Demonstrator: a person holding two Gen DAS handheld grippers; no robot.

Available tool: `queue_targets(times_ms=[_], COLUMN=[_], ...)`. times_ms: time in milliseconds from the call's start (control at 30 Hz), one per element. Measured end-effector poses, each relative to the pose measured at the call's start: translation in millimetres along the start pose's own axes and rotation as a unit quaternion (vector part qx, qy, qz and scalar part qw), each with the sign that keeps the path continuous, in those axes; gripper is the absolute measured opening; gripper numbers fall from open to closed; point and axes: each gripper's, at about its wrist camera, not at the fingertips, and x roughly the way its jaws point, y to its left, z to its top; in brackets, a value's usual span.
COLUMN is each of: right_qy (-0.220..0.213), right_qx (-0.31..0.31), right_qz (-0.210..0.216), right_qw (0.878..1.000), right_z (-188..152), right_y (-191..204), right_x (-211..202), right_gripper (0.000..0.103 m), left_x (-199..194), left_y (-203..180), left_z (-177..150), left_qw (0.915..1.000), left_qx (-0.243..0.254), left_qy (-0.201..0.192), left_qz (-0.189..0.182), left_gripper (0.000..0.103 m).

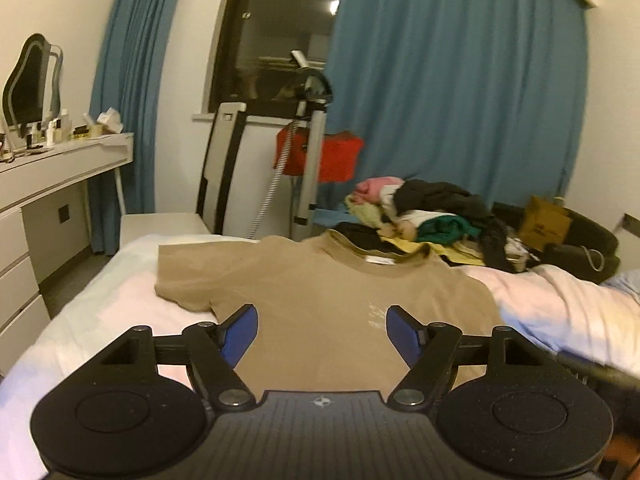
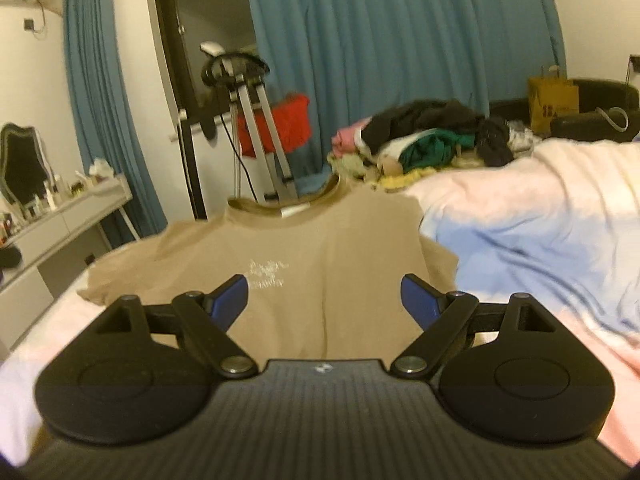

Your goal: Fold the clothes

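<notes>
With both the left gripper (image 1: 322,330) and right gripper (image 2: 324,300) wide open and empty above the tan T-shirt (image 1: 320,292), a shallow pinch risked bunching the spread shirt or snagging the bedsheet (image 2: 520,248).

Home bedroom. Bed (image 1: 100,300) with pale bedding directly under and ahead of the tool, heap of clothes (image 1: 432,216) further ahead to the right. Dressing table (image 1: 64,164) with mirror (image 1: 30,84) and bottles off to the left. Blue curtains (image 1: 460,80) around dark window (image 1: 280,32) straight ahead.
</notes>
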Motion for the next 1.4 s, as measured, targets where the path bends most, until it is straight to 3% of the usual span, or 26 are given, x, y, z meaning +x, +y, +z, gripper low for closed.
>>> queue_targets(times_ms=[167,267,400,867,1100,1300,1400], right_qy=[-0.018,-0.023,-0.029,-0.026,-0.028,0.034,0.039], right_qx=[0.016,0.015,0.012,0.092,0.101,0.175,0.193], right_qz=[0.003,0.006,0.003,0.006,0.007,-0.014,0.007], right_qw=[1.0,1.0,1.0,0.995,0.994,0.984,0.98], right_z=[5.3,8.6,10.6,19.6,36.5,26.8,22.2], right_y=[-3.1,-1.5,-1.4,-39.4,-72.5,-138.8,-153.4], right_x=[-26.3,-34.7,-41.4,-30.1,10.0,84.4,111.4], right_gripper=[0.085,0.085,0.085,0.084,0.084,0.08,0.078], left_x=[-1.8,-1.1,-17.1,-12.5,5.9,27.3,39.3], left_y=[13.0,21.1,16.4,9.4,3.4,8.3,10.7], left_z=[-37.9,-41.4,-41.4,-50.2,-61.2,-64.0,-62.1], left_qw=[0.9997,0.9994,0.9993,0.9994,0.9984,0.9978,0.9978], left_qx=[-0.007,-0.019,0.01,-0.007,0.0,-0.02,-0.025], left_qy=[0.022,0.03,0.002,0.017,0.041,0.051,0.05], left_qz=[-0.001,0.004,0.035,0.029,0.039,0.037,0.034], left_gripper=[0.074,0.074,0.078,0.082,0.083,0.083,0.084])
